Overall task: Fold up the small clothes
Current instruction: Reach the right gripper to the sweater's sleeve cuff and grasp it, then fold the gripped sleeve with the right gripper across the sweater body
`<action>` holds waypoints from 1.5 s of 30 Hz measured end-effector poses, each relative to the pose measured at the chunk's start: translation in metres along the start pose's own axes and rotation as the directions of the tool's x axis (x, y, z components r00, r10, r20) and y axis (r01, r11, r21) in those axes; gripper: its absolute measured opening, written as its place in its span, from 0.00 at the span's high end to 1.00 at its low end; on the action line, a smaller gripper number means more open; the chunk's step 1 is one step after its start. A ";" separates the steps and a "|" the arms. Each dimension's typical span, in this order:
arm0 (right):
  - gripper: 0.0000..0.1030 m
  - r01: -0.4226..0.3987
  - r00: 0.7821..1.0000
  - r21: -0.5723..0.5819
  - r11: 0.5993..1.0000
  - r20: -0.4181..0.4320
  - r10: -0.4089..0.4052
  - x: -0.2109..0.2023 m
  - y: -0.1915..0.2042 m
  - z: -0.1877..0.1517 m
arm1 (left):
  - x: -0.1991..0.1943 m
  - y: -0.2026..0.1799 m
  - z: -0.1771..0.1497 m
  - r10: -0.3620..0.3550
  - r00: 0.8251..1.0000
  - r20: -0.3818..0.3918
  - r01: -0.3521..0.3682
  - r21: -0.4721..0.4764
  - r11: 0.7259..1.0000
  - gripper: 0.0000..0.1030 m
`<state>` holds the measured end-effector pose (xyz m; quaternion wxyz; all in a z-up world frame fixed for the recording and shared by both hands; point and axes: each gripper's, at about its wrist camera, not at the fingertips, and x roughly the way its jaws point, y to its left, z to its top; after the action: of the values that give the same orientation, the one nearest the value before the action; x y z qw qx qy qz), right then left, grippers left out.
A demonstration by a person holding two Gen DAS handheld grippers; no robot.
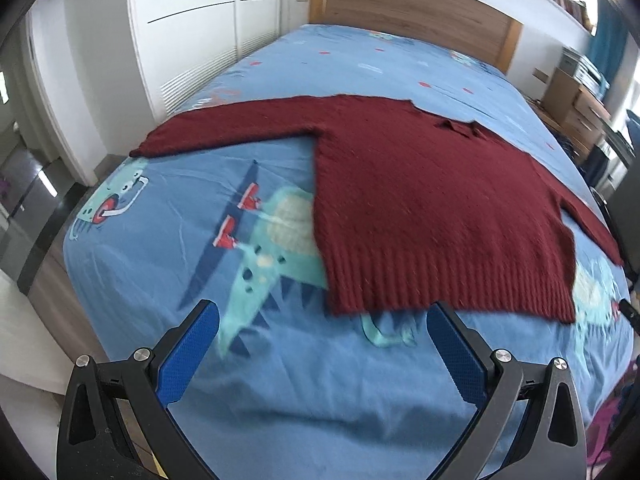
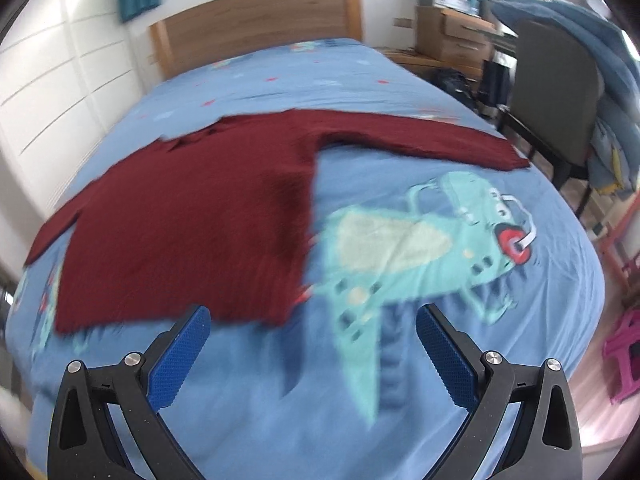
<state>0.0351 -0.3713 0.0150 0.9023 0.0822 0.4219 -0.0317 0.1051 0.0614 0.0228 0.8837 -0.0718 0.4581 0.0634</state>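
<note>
Nearest in, the left gripper [image 1: 322,330] is being held with jaws spread wide and nothing between them, just short of the ribbed hem. The right gripper [image 2: 312,332] is likewise being carried splayed and empty, by the hem's other corner. Beyond them, the dark red sweater [image 1: 432,200] is lying flat on the blue bedsheet [image 1: 280,400], sleeves stretched out to both sides. No fold is being made yet; the approach is judged under way. Next, a sleeve or hem corner is probably needing to be pinched.
</note>
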 end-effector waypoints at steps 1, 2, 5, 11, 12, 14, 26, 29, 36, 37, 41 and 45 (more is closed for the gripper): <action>0.01 -0.005 1.000 0.034 0.999 -0.001 0.005 0.007 -0.012 0.011 | 0.003 0.002 0.004 0.009 1.000 0.003 -0.009 -0.007 1.000 0.01; 0.01 -0.016 1.000 0.067 0.998 0.000 0.016 0.014 -0.022 0.020 | 0.005 0.004 0.008 0.023 1.000 0.007 -0.023 -0.014 1.000 0.01; 0.01 -0.029 1.000 0.168 0.985 0.008 0.028 0.037 -0.056 0.050 | 0.012 0.011 0.018 0.056 0.998 0.038 -0.053 -0.063 0.997 0.01; 0.01 -0.057 0.998 0.352 0.934 0.019 0.054 0.084 -0.115 0.087 | 0.022 0.016 0.033 0.083 0.992 0.095 -0.072 -0.106 0.992 0.01; 0.01 -0.054 0.999 0.367 0.929 0.016 0.052 0.091 -0.122 0.090 | 0.026 0.015 0.035 0.087 0.992 0.094 -0.077 -0.105 0.991 0.01; 0.02 -0.053 0.999 0.407 0.912 0.014 0.051 0.109 -0.140 0.100 | 0.033 0.015 0.038 0.086 0.993 0.083 -0.077 -0.106 0.991 0.01; 0.09 -0.159 0.987 0.688 0.708 0.111 0.113 0.183 -0.243 0.127 | 0.082 0.008 0.054 0.091 0.994 -0.059 -0.096 -0.092 0.991 0.01; 0.15 -0.197 0.980 0.733 0.652 0.162 0.114 0.192 -0.268 0.131 | 0.092 0.011 0.056 0.083 0.994 -0.071 -0.090 -0.103 0.991 0.01; 0.40 -0.294 0.954 0.814 0.501 0.285 0.097 0.210 -0.312 0.133 | 0.105 0.018 0.063 0.108 0.990 -0.088 -0.116 -0.099 0.988 0.01; 0.43 -0.303 0.950 0.817 0.490 0.298 0.092 0.211 -0.314 0.134 | 0.107 0.020 0.063 0.107 0.990 -0.093 -0.117 -0.106 0.987 0.01; 0.51 -0.329 0.940 0.831 0.449 0.331 0.077 0.216 -0.318 0.137 | 0.113 0.027 0.062 0.103 0.988 -0.117 -0.118 -0.132 0.984 0.01; 0.90 -0.313 0.948 0.850 0.423 0.306 0.086 0.222 -0.317 0.146 | 0.115 0.032 0.063 0.099 0.987 -0.127 -0.118 -0.146 0.982 0.01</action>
<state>0.2481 -0.7058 -0.1020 0.7613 0.5881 0.2288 -0.1490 0.2151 0.1096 -0.0377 0.8419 -0.1181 0.5070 0.1422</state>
